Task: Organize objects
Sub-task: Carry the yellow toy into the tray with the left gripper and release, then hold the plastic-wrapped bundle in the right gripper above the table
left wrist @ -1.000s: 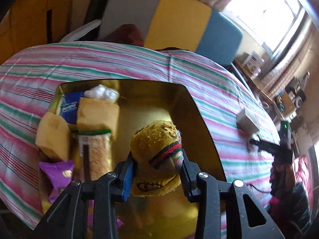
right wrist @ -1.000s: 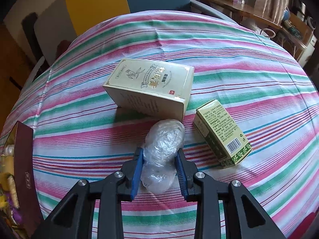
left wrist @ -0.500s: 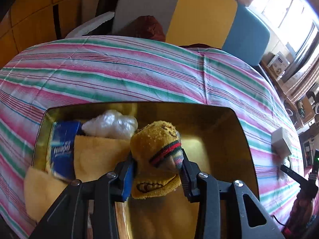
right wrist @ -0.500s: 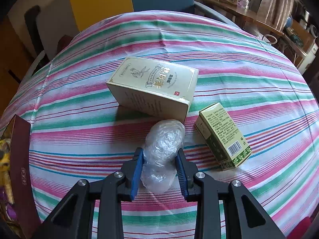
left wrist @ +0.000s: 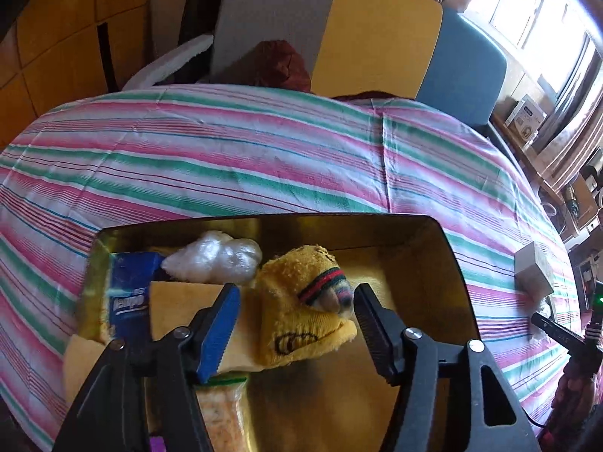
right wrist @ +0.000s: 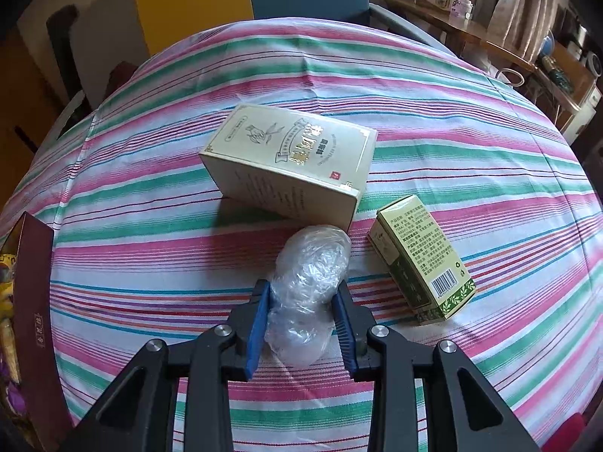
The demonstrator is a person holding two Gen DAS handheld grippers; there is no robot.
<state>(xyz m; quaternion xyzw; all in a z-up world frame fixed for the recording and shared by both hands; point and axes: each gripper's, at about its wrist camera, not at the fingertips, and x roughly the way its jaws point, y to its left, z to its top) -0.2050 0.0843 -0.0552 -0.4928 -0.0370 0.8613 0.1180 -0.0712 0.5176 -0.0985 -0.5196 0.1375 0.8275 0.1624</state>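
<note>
Now left tongs (left wrist: pixel 296 314) just opened off yellow sock (left wrist: pixel 301 309), right tongs (right wrist: pixel 301 326) still clenching plastic wad (right wrist: pixel 307 286)

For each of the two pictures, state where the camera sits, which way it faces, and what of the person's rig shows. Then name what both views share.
Left wrist: on the left gripper, facing down into the gold-lined box; open jaws flank the yellow sock.
Right wrist: on the right gripper, facing down at the tablecloth; jaws grip the plastic wad near two cartons.
Shared: striped tablecloth, the box.
</note>
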